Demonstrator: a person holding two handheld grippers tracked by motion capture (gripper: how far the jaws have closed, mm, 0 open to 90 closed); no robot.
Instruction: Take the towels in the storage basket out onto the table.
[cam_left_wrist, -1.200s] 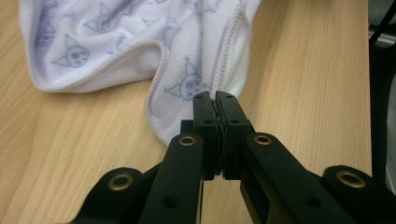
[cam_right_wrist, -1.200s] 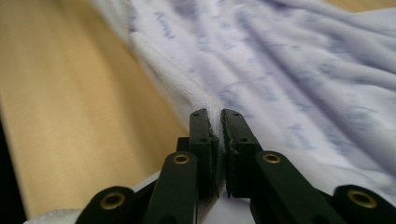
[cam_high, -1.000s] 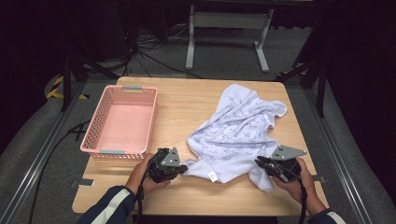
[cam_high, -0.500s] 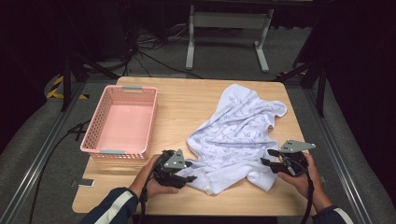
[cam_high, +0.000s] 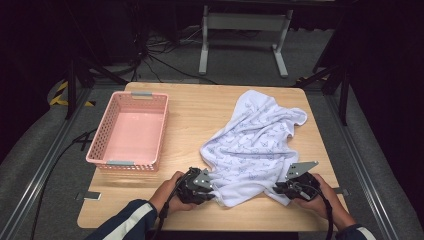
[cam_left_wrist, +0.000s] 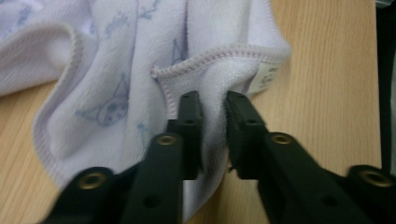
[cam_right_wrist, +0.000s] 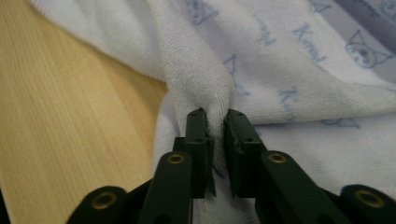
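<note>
A white towel (cam_high: 252, 147) with pale blue cartoon prints lies crumpled on the right half of the wooden table (cam_high: 200, 112). My left gripper (cam_high: 216, 192) holds its near left corner; in the left gripper view the jaws (cam_left_wrist: 214, 105) have just been closing and pinch a fold of the hemmed towel (cam_left_wrist: 116, 79) beside a small label. My right gripper (cam_high: 274, 190) grips the near right edge; in the right gripper view its jaws (cam_right_wrist: 215, 119) have just been closing and squeeze a ridge of the towel (cam_right_wrist: 280, 70).
A pink plastic basket (cam_high: 98, 145) stands with nothing in it on the left side of the table. Bare wood lies between basket and towel. A metal stand (cam_high: 242, 22) and cables sit on the floor beyond the far edge.
Both grippers opened, slid forward onto the towel's near edge and closed on it. The towel's near hem has bunched up between them.
</note>
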